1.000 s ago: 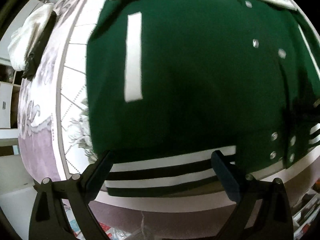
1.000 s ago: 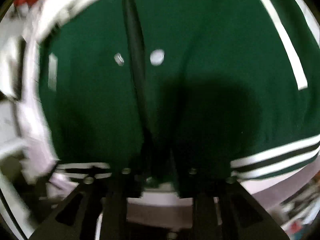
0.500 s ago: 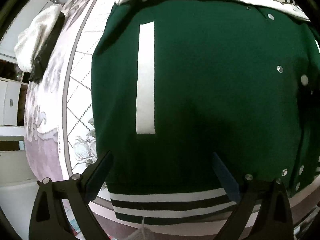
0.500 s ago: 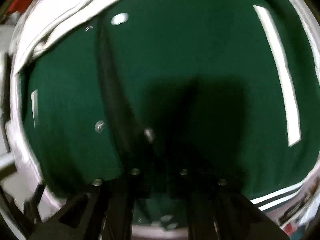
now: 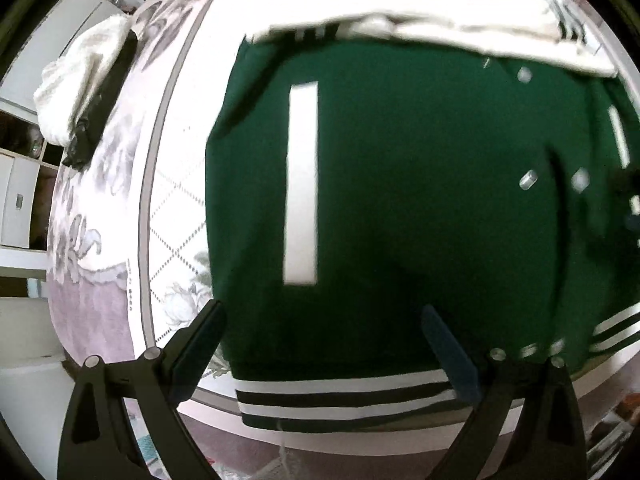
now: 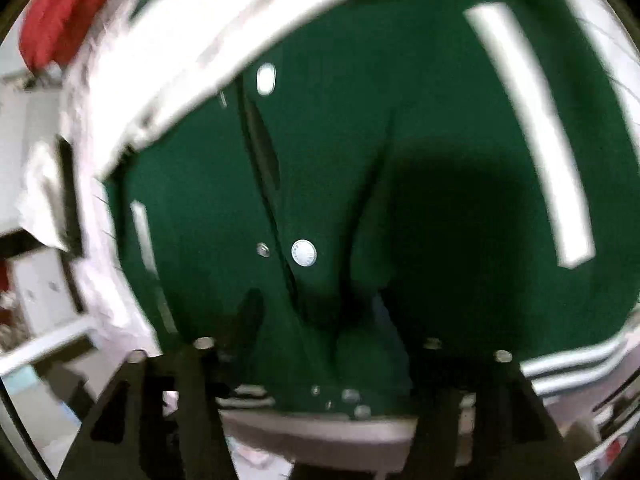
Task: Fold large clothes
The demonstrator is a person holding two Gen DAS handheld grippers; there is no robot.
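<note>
Varsity jacket [image 5: 420, 208], dark green with white sleeves, spread front-up on floral bedspread [image 5: 120, 208], striped hem [image 5: 344, 400] at 6 o'clock and collar end at 12 in the left wrist view. Left gripper [image 5: 320, 344] hovering just above the hem, jaws spread wide, nothing between them. Right gripper [image 6: 320, 344] low over the snap placket [image 6: 280, 240], fingers partly hidden in blur and green cloth bunched between them; cannot tell whether clamped or merely resting. Step in hand, by judgement: taking hold of the hem end for the lengthwise fold. Next move likely calls for lowering the left jaws onto the ribbed hem, pinching both layers, then carrying the hem toward 12 o'clock together with the right.
</note>
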